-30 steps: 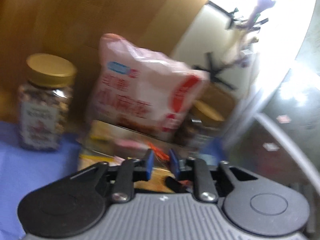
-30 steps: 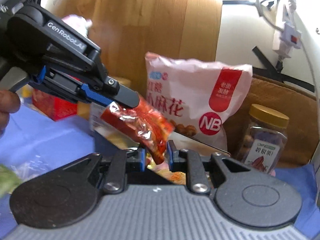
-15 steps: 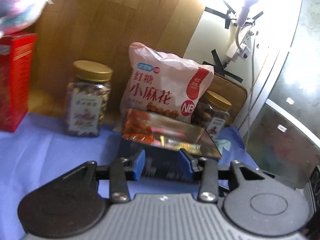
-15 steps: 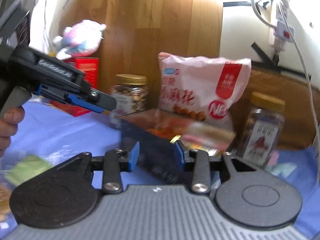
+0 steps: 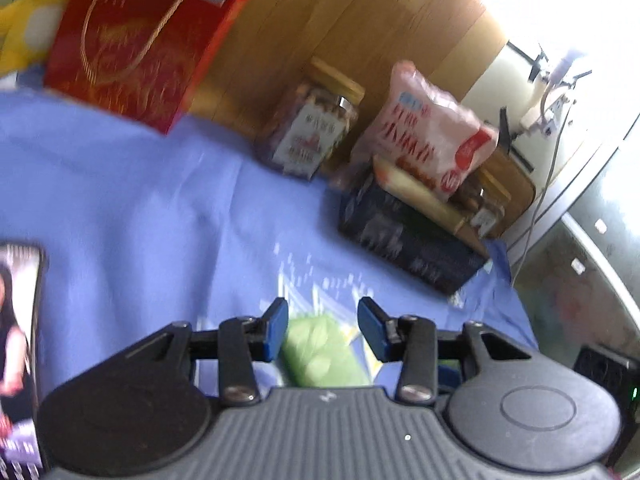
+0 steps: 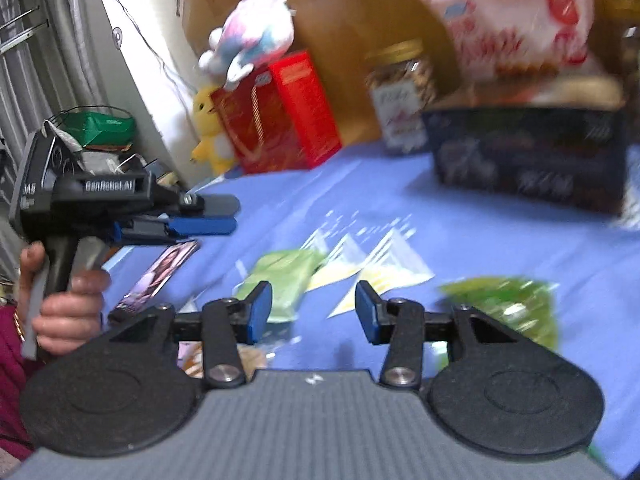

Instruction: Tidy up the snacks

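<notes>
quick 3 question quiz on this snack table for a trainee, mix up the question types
1. True or false: the left gripper is clamped on the light green packet.
2. Multiple choice: what sits on top of the red box? A) a glass jar B) a pink and white plush toy C) a phone
3. Fill in: the gold-lidded jar stands between the red box and the dark ____ that holds snacks.

Key
1. False: its pads stand apart, not pressing on the packet that shows between them.
2. B
3. box
</notes>
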### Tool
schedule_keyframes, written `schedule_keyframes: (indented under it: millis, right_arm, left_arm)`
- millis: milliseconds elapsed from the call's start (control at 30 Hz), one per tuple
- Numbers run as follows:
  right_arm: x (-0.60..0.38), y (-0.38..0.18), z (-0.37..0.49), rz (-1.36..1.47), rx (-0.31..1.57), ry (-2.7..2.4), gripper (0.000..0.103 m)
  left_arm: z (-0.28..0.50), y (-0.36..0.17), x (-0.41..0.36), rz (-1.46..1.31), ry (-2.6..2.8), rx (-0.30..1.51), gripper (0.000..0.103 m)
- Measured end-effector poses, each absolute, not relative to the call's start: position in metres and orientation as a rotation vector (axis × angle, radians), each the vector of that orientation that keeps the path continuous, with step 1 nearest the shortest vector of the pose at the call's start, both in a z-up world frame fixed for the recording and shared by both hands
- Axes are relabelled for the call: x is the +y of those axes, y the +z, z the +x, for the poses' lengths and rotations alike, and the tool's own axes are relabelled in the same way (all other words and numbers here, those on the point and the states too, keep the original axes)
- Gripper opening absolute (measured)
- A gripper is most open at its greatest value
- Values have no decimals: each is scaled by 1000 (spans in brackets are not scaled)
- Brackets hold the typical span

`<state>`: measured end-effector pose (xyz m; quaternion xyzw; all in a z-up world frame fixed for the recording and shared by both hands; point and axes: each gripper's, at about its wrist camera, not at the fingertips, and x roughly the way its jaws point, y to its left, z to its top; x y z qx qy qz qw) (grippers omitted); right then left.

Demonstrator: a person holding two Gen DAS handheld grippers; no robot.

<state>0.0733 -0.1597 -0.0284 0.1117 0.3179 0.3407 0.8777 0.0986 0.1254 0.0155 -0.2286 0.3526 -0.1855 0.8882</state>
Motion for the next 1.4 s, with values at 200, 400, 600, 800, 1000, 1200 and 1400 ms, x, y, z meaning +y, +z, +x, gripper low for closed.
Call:
schedule_keyframes:
  millis: [200, 400, 600, 800, 1000, 1200, 1400]
  right_arm:
    - [-123, -25, 69, 92, 681, 753, 56]
    - [-103, -36, 73, -24, 687, 753, 60]
    - [-113, -35, 70, -39, 639, 706, 35]
    - [-134, -36, 60, -37, 592, 624, 33]
    - [-153, -42, 63, 34, 599, 593, 34]
    - [-153, -42, 65, 62, 610, 603, 37]
    - [-152, -41, 64, 56, 608, 602, 38]
  left_arm:
    - [99, -3, 113, -514, -438, 785, 49]
    - [104, -8, 98, -499, -452, 798, 47]
    - [112, -13, 76, -430, -420, 823, 43]
    - [120, -12, 52, -400, -475, 829, 43]
    - [124, -13, 33, -356, -486, 833, 43]
    - [124, -14, 35, -370, -494, 832, 43]
    - [124, -15, 36, -371, -499, 826, 43]
